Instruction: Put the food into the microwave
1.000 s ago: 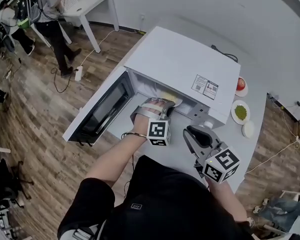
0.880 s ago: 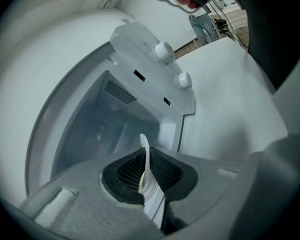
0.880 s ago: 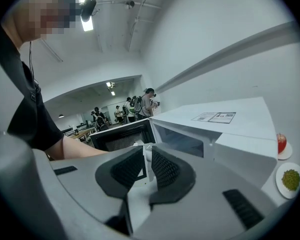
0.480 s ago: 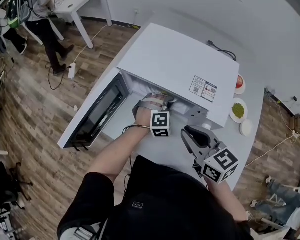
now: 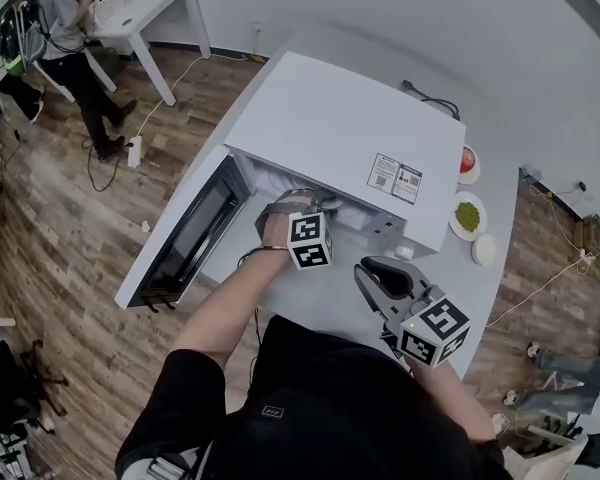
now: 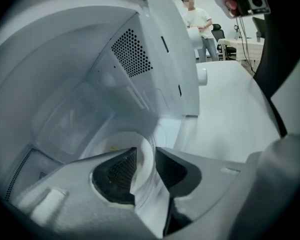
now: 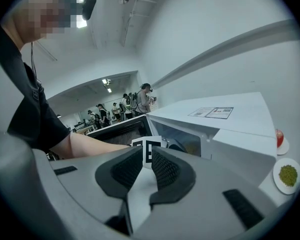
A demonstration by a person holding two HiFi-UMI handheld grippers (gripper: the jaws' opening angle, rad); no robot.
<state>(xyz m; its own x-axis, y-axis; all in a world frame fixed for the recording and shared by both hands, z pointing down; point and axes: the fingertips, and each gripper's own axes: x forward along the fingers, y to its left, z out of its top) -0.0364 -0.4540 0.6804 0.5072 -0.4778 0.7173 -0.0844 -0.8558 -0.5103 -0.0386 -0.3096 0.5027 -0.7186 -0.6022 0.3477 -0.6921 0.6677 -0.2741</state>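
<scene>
A white microwave (image 5: pixel 350 128) stands on the white counter with its door (image 5: pixel 185 233) swung open to the left. My left gripper (image 5: pixel 323 204) reaches into the cavity. In the left gripper view a white plate (image 6: pixel 117 143) with a bit of yellow food rests on the cavity floor, and its rim runs between the jaws of the left gripper (image 6: pixel 145 154). Those jaws are opening and the pads stand just off the rim. My right gripper (image 5: pixel 376 268) hovers over the counter in front of the microwave. The right gripper (image 7: pixel 149 156) holds nothing, with a narrow gap between its jaws.
Right of the microwave sit a small dish with red food (image 5: pixel 466 160), a dish of green food (image 5: pixel 467 216) and a small white round thing (image 5: pixel 483 251). A black cable (image 5: pixel 430 98) runs behind the microwave. A person stands by a white table (image 5: pixel 145 13) at far left.
My left gripper has sunk a little further into the cavity, and the yellow food seen at the opening is now hidden behind the hand. The right gripper has stayed where it was.
</scene>
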